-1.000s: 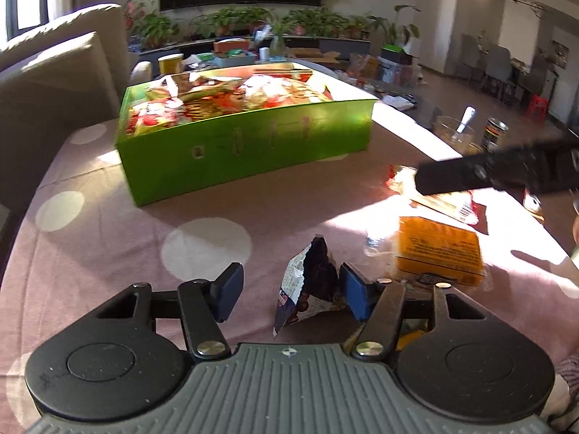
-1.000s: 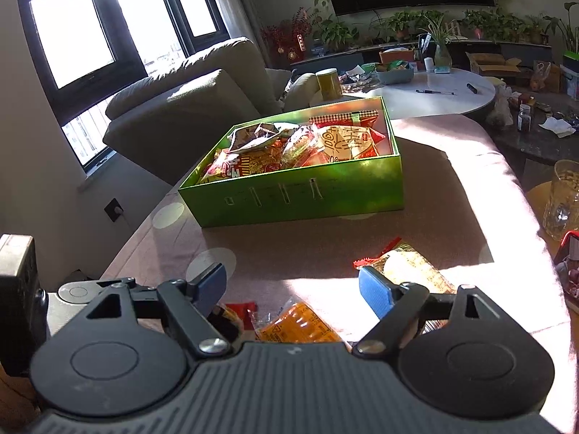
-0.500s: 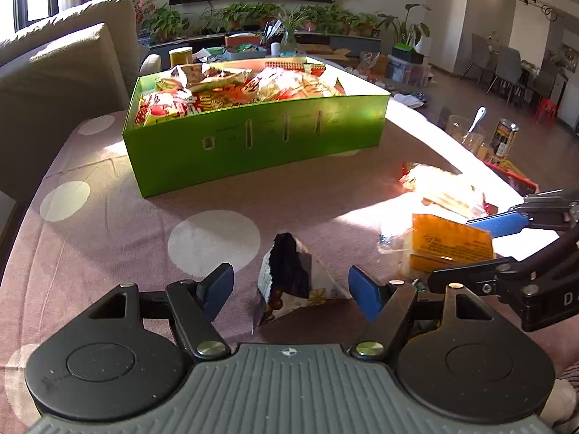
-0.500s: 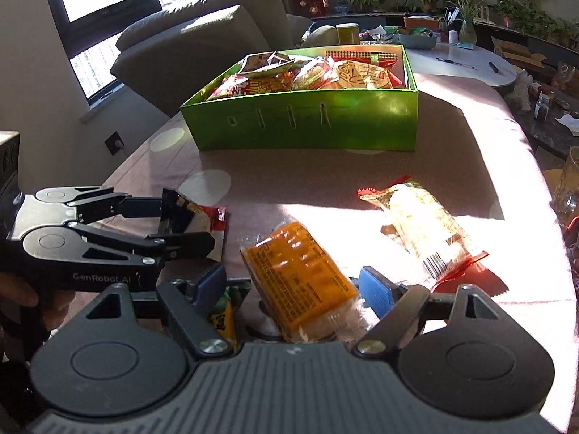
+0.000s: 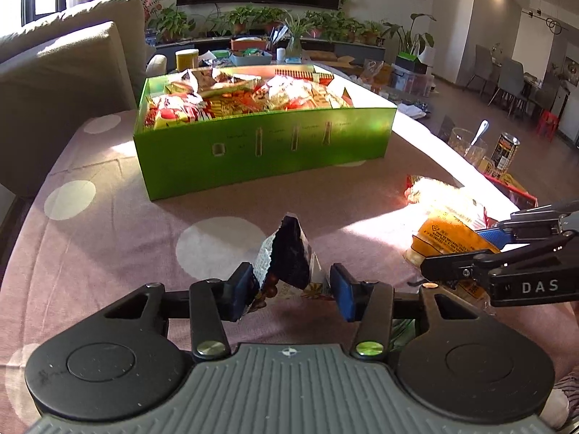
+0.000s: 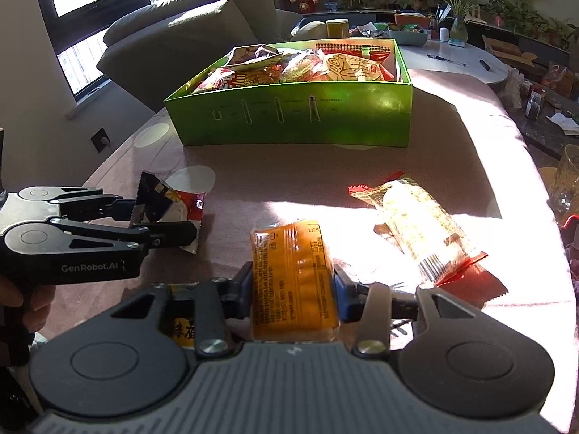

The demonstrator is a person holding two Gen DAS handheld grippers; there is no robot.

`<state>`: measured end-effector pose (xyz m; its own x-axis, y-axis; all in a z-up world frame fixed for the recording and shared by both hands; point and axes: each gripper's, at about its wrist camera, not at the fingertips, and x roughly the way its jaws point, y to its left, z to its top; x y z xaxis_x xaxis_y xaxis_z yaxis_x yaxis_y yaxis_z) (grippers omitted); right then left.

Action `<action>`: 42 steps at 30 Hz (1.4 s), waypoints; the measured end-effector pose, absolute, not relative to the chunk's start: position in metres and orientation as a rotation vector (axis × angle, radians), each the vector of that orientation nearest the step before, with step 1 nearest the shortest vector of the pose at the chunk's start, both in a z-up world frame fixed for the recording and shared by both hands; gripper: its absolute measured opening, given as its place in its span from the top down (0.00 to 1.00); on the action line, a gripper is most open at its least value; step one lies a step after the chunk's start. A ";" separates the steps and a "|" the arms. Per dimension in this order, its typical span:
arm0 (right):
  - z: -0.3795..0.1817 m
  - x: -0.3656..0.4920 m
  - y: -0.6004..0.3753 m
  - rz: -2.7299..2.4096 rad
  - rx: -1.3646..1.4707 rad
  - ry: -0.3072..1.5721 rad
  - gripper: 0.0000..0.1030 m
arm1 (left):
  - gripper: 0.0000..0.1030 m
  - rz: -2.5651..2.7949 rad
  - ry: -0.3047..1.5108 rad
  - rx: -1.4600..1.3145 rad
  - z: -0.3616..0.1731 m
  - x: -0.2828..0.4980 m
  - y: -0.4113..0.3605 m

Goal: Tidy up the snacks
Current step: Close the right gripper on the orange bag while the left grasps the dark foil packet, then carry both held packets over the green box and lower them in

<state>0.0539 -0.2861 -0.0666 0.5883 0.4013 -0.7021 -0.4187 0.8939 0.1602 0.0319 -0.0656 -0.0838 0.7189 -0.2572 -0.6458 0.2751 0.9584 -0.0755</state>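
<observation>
Jaws on our left gripper have just closed onto the dark snack packet, pads pinching both sides, where a second ago they stood wide around it. Our right gripper now straddles the orange packet, pads touching its edges; firm grip unclear. Both packets sit on the spotted tablecloth, near the green box already full of snacks. We judge lift-and-drop comes next. A clear red-ended packet lies untouched.

The counter wears a mauve cloth with pale dots. On it sit a green box heaped with snacks, an orange packet, a clear red-ended packet and a dark crumpled packet.
</observation>
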 end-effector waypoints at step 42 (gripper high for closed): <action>0.002 0.122 -0.277 0.510 0.119 0.609 0.29 | 0.57 -0.302 0.538 0.061 -0.014 0.086 -0.081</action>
